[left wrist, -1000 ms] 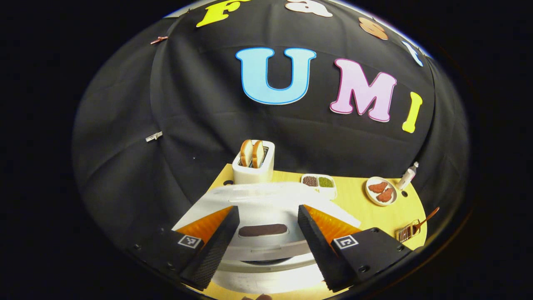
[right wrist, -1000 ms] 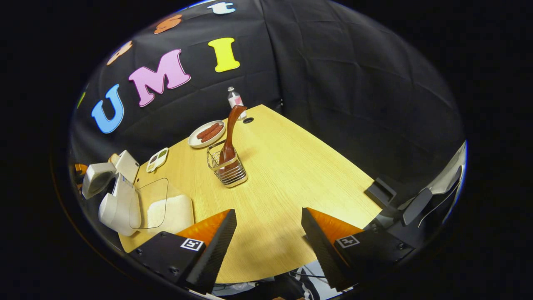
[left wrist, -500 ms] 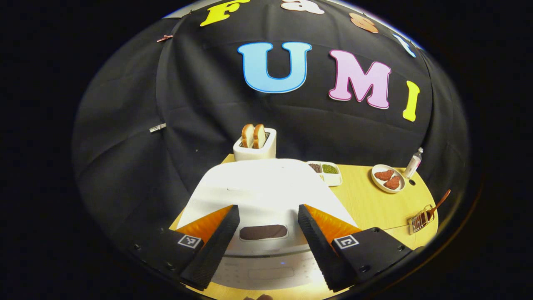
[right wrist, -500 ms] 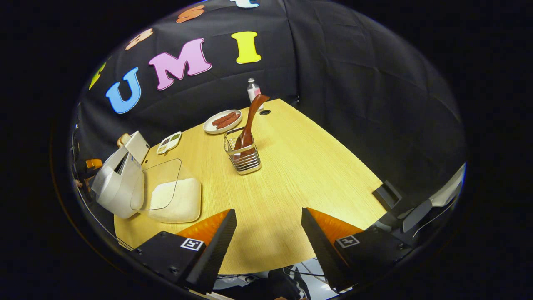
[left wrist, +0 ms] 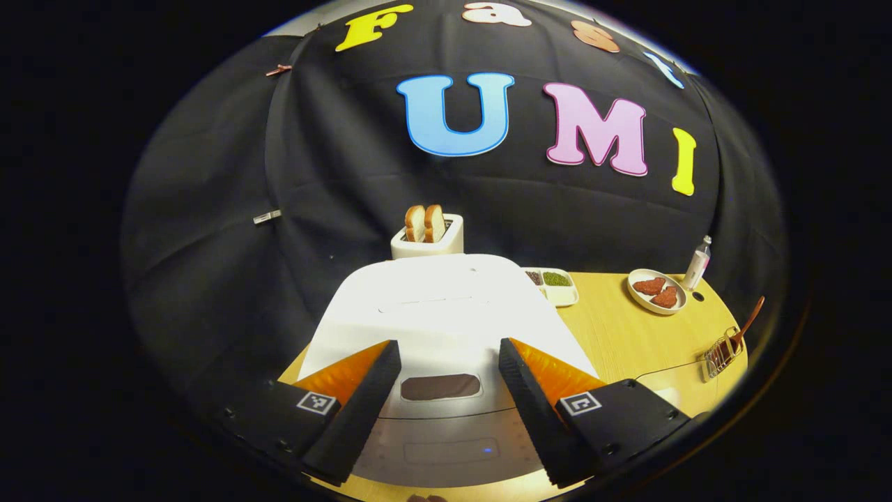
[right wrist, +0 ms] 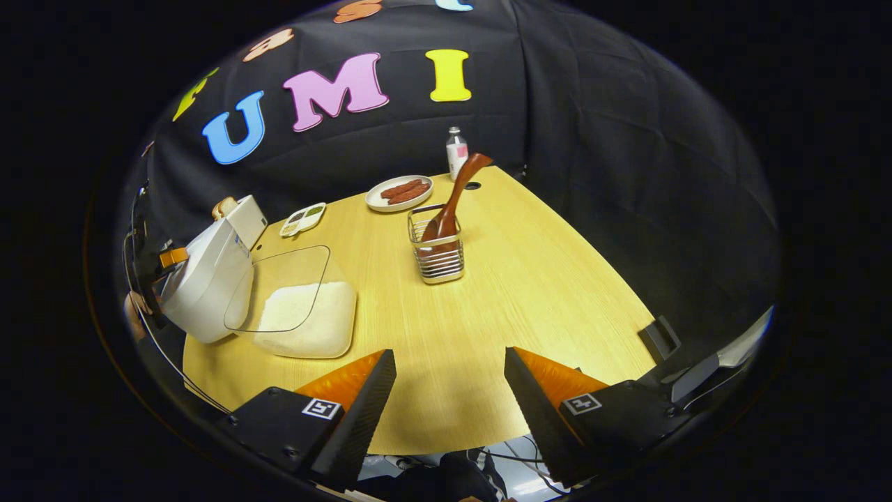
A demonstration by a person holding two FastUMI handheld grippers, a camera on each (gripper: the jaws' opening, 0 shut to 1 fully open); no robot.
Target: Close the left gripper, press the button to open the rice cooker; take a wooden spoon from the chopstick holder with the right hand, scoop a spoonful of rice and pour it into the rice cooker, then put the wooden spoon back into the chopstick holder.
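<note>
The white rice cooker [left wrist: 446, 300] stands right in front of my left gripper [left wrist: 449, 345], lid down. That gripper is open, its fingers on either side of a dark oval button [left wrist: 440, 386] at the lid's front. In the right gripper view the cooker [right wrist: 209, 279] is at the far left, with the left gripper [right wrist: 157, 261] and a hand behind it. The wooden spoon [right wrist: 456, 199] leans upright in the wire chopstick holder [right wrist: 437, 247] at mid-table. A clear container of rice [right wrist: 300, 317] lies beside the cooker. My right gripper [right wrist: 449, 354] is open and holds nothing, above the table's near edge.
A toaster [left wrist: 427, 237] with bread stands behind the cooker. Along the back of the wooden table [right wrist: 529, 279] are a divided dish [right wrist: 303, 219], a plate of meat [right wrist: 399, 192] and a small bottle [right wrist: 456, 152]. A cable hole [right wrist: 472, 186] lies near the bottle.
The cooker's lid, raised a second ago, has come down and now lies shut, with the left gripper staying over it. The right gripper's view has swung left, so the holder sits more central.
</note>
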